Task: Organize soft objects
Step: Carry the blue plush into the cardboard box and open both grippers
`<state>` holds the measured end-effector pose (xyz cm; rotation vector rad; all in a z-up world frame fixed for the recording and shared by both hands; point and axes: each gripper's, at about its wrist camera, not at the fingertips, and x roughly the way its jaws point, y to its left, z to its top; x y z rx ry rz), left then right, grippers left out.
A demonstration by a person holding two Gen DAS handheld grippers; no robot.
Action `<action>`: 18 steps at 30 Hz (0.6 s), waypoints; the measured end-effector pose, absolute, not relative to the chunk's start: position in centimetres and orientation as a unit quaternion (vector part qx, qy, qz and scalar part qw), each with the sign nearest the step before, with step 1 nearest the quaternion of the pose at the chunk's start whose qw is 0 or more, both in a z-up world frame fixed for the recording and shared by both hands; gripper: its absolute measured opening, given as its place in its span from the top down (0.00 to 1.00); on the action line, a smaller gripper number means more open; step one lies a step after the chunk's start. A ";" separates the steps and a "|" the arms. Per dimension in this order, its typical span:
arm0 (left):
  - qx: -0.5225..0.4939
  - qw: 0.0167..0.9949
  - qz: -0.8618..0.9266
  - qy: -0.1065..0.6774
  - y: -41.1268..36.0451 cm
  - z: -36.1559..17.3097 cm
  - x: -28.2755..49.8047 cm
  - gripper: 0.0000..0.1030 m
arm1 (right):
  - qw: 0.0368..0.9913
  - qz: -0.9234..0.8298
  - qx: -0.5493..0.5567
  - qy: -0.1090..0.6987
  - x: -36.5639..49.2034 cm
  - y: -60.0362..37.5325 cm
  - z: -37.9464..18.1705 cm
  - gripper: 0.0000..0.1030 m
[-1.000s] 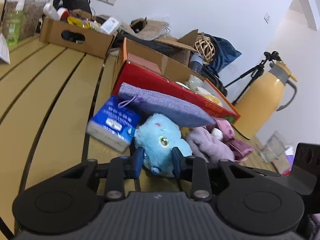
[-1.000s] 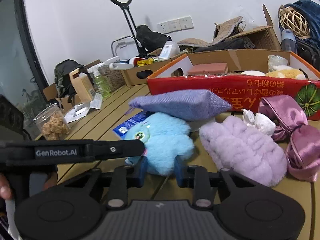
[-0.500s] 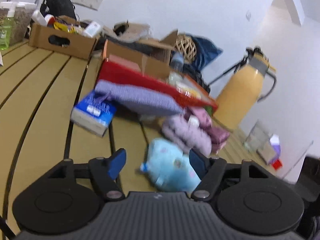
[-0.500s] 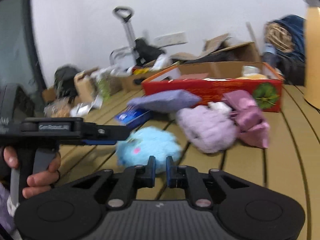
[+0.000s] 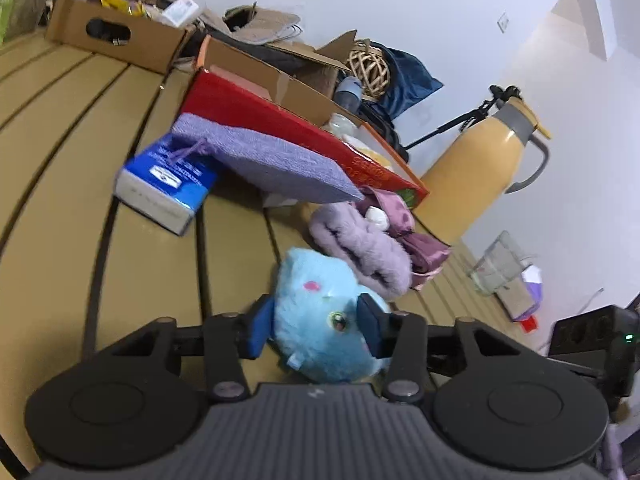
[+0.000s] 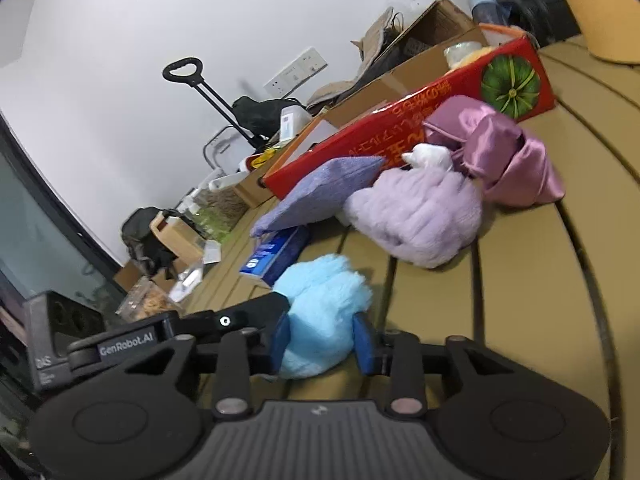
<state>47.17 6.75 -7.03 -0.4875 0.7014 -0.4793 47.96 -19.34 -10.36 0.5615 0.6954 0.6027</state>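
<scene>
A light blue plush toy [image 5: 320, 320] [image 6: 324, 292] sits low over the slatted wooden table [image 5: 60, 160], between the fingers of both grippers at once. My left gripper [image 5: 314, 328] is closing and its blue pads touch the toy's face from both sides. My right gripper [image 6: 320, 342], rolled to a tilt, is opening, with its pads still against the toy's back. Behind lie a fuzzy lilac piece [image 5: 360, 248] [image 6: 420, 216], pink satin pouches [image 6: 500, 152] and a purple woven pouch [image 5: 272, 160] leaning on a red cardboard box [image 5: 280, 120] [image 6: 400, 128].
A blue tissue pack [image 5: 164, 180] lies under the purple pouch's left end. A yellow thermos jug [image 5: 476, 172] stands right of the red box. Brown cartons [image 5: 112, 36], a wicker ball and bags crowd the table's back. A glass jar of snacks [image 6: 148, 300] stands at the left.
The blue plush has come away from the pile toward me. The left jaws opened wide, then closed in around it. The right gripper pinched nearly shut, then widened and rolled sideways.
</scene>
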 end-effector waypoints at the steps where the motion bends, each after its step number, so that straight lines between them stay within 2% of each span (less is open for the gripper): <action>1: -0.241 0.881 -0.233 0.335 6.7 -6.9 47.1 0.58 | 0.860 0.287 0.263 0.331 47.8 -19.3 -10.1 0.71; 6: -0.286 0.881 -0.274 0.258 7.7 -3.0 47.4 0.58 | 0.894 0.292 0.220 0.260 46.8 -19.1 -4.6 0.71; 10: -0.270 0.895 -0.271 0.230 7.7 1.5 53.4 0.58 | 0.904 0.306 0.195 0.228 52.5 -18.7 0.0 0.71; 13: -0.241 0.907 -0.246 0.242 7.1 3.5 58.9 0.58 | 0.900 0.306 0.196 0.243 58.8 -18.2 1.6 0.72; 18: -0.226 0.900 -0.222 0.299 6.0 4.0 68.8 0.58 | 0.891 0.284 0.223 0.274 67.6 -17.9 1.1 0.72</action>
